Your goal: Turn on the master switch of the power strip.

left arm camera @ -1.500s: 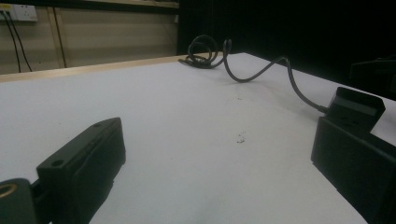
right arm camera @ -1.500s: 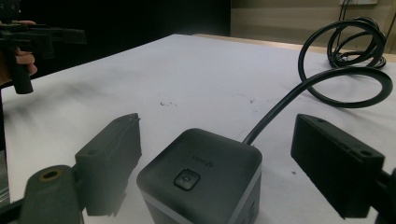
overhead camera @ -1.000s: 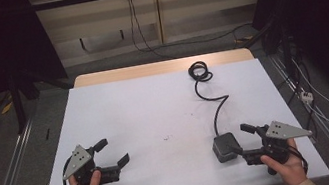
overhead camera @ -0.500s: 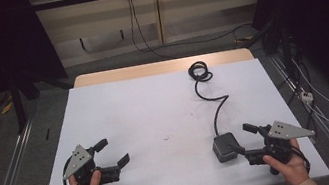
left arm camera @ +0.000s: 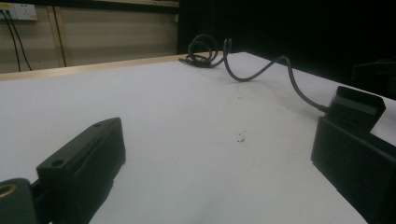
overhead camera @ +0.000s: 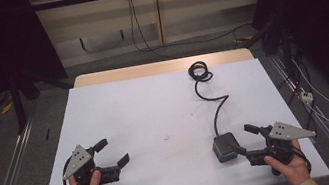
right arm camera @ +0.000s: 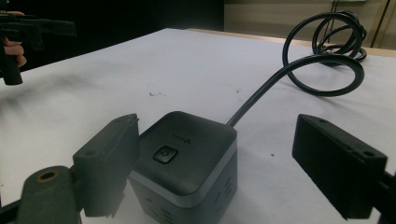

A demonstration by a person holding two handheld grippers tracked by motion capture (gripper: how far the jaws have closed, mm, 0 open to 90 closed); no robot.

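Resting near the table's (overhead camera: 152,94) front corners, both grippers gape wide; right gripper (overhead camera: 244,141) evidently lined up on the power cube (overhead camera: 225,146), left gripper (overhead camera: 112,153) idle.

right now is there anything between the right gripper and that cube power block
Nothing visible. The right gripper is open, its jaws reaching toward the cube power block with one jaw right beside it. The block's cord runs off its far side, out of the path.

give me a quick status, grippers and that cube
Left gripper open, idle. Right gripper open, one jaw beside the power cube, not gripping. Cable trails to far edge.
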